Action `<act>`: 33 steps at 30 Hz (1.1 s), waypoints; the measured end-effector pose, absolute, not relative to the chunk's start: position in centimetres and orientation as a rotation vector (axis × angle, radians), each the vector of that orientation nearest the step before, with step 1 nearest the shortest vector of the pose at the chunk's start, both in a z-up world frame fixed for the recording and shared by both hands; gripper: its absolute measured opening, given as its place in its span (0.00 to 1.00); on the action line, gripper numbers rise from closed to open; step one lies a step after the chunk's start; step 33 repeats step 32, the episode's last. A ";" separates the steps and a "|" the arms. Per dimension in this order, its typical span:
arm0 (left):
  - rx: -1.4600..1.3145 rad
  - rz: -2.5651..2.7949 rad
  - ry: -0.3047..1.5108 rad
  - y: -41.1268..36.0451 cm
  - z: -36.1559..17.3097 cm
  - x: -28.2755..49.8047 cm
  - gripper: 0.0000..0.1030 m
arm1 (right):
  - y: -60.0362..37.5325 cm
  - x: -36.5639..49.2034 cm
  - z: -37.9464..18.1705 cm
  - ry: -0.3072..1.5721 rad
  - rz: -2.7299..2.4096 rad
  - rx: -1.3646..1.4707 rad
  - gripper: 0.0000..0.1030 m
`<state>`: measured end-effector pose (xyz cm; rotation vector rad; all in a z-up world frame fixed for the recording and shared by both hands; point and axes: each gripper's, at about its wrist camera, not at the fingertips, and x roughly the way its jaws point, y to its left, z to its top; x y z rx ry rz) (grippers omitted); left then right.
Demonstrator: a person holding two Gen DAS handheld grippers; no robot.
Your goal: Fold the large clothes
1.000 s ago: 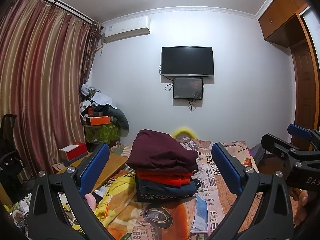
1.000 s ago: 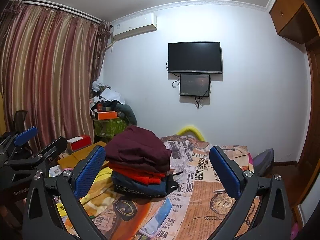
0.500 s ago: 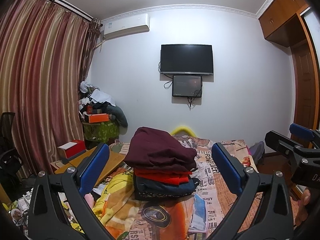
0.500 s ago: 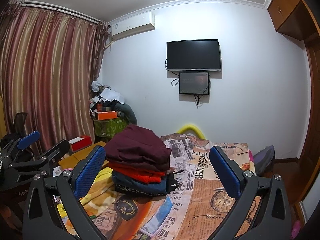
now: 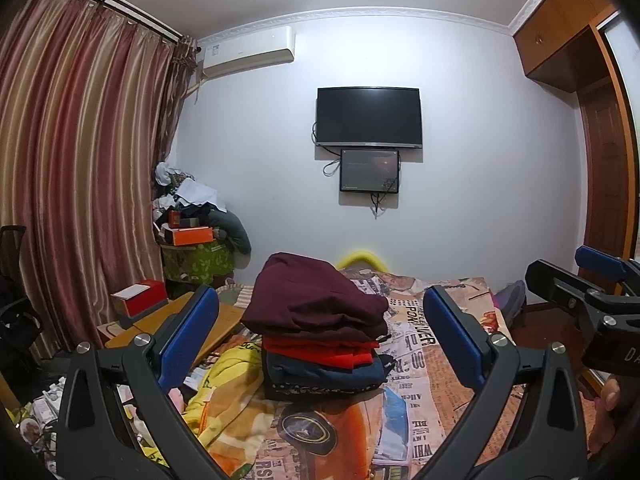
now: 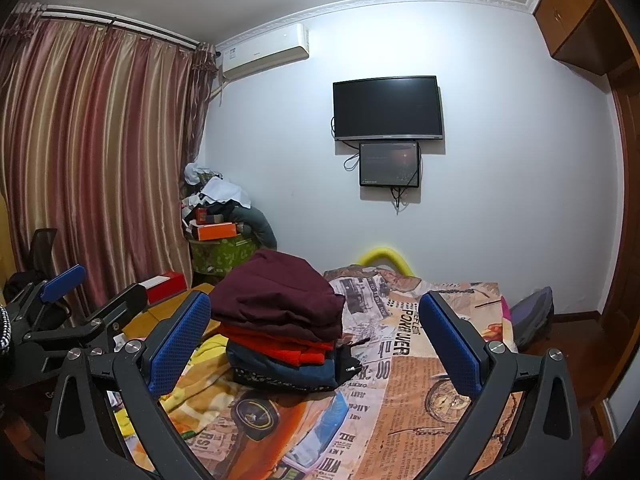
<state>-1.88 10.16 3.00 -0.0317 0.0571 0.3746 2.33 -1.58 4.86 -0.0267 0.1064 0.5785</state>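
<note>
A stack of folded clothes (image 5: 320, 328) sits on the bed: a maroon garment (image 5: 312, 300) on top, a red one under it, dark blue ones at the bottom. It also shows in the right wrist view (image 6: 280, 332). A crumpled yellow garment (image 5: 216, 396) lies left of the stack. My left gripper (image 5: 320, 340) is open and empty, held above the bed in front of the stack. My right gripper (image 6: 316, 344) is open and empty, to the right of the left one.
The bed has a newspaper-print cover (image 6: 400, 364). A wooden desk (image 5: 160, 324) with a red box stands left of it. A cluttered pile (image 5: 192, 220) fills the far left corner by the curtain. A TV (image 5: 368, 116) hangs on the wall. A wardrobe stands right.
Both grippers have risen slightly, so the stack and the room sit lower in the views. Both stay open and empty.
</note>
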 end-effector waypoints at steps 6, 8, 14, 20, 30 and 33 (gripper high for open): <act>-0.034 0.352 0.070 10.1 3.0 -1.6 1.00 | -1.6 2.4 4.8 0.106 0.577 -0.027 1.00; -0.029 0.350 0.077 10.0 3.0 -1.4 1.00 | -1.7 2.4 4.8 0.106 0.577 -0.027 1.00; -0.035 0.352 0.075 9.9 2.9 -1.4 1.00 | -1.6 2.3 4.9 0.102 0.573 -0.023 1.00; -0.048 0.332 0.078 9.9 2.9 -1.3 1.00 | -1.6 2.4 4.8 0.103 0.568 -0.024 1.00; -0.043 0.342 0.071 9.8 2.8 -1.5 1.00 | -1.4 2.8 4.7 0.117 0.566 -0.021 1.00; -0.045 0.346 0.071 9.9 2.7 -1.5 1.00 | -1.3 2.9 4.7 0.120 0.567 -0.022 1.00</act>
